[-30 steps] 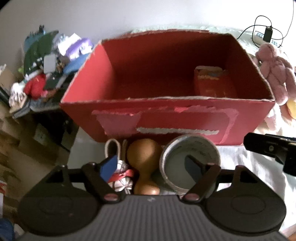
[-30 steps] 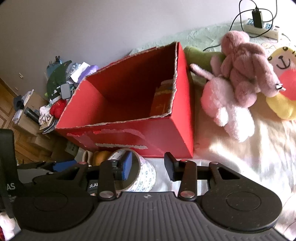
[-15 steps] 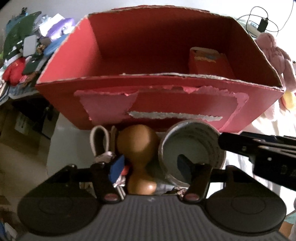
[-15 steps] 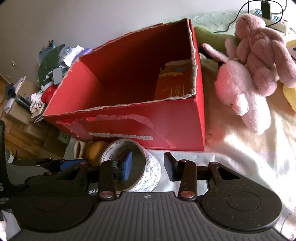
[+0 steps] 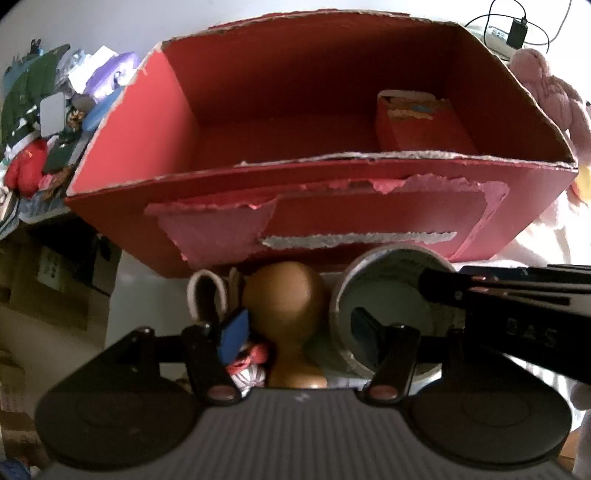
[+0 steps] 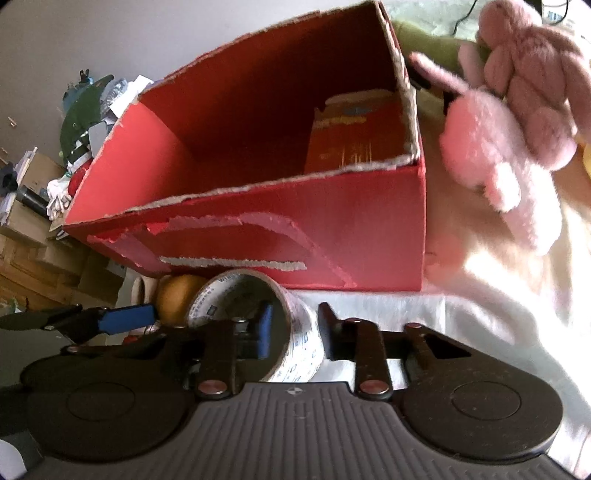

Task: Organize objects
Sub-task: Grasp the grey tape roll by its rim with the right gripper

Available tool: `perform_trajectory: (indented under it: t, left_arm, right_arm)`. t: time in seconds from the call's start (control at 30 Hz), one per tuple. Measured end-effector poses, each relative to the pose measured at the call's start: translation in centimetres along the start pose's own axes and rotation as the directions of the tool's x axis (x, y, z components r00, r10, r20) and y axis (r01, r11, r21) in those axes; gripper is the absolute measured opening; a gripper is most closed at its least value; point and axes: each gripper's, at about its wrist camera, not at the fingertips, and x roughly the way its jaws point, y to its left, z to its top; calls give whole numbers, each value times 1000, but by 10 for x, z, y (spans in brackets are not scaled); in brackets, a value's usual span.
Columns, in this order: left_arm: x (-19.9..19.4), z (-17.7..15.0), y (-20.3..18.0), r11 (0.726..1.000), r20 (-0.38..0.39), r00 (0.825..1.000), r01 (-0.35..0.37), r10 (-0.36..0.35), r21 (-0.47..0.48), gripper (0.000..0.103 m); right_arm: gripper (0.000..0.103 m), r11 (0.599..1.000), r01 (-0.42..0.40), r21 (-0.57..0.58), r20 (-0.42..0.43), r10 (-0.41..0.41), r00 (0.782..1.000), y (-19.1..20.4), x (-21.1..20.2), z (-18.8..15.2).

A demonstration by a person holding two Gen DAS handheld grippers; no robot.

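A torn red cardboard box (image 5: 332,206) (image 6: 332,229) stands open ahead with a red packet (image 5: 417,122) (image 6: 354,136) upright inside. In front of it lie a tape roll (image 5: 391,306) (image 6: 295,343), a brown wooden pestle-like piece (image 5: 288,317) (image 6: 177,295), a small red and white ball (image 5: 247,369) and a white loop (image 5: 207,295). My left gripper (image 5: 299,332) is open around the wooden piece, its right finger inside the roll. My right gripper (image 6: 295,325) is open astride the roll's wall, left finger inside.
Pink plush toys (image 6: 509,110) (image 5: 554,92) lie on the white cloth right of the box. A cluttered pile of items (image 5: 48,122) sits at the left. A power strip with cables (image 5: 513,29) is at the far right.
Both grippers moved closer to the tape roll and the box. The right gripper's fingers have narrowed around the roll's wall. The right gripper now reaches further across the left wrist view.
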Motion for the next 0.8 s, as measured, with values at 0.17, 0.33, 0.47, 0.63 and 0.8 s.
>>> perform_trajectory:
  t: [0.17,0.33,0.47,0.63,0.8]
  left_arm:
    - [-1,0,1,1000,3,1000,-6,6,5,57]
    - [-10,-4,-1,1000,18,1000,-1,1,20,54]
    - [-22,-10,-4,999,49,999,11,-12,38,51]
    - [-37,-12,-8,997,63,996,59,-62,45,33]
    - [-52,-13,-16,994,97,990,99,-104,55,26]
  right_arm:
    - [16,1000,-9,-19,16,9,1000,-2,-10,-5]
    - [16,999,-36,-36,55,37,998,-3,-26,-10]
    - [16,994,-48,-93,89,57,994,-1,-43,-17]
    - [16,990,-92,-103,128,105,986,-7,-62,-18]
    - [15,989,-122,-87,166,135,977,-9,-75,-16]
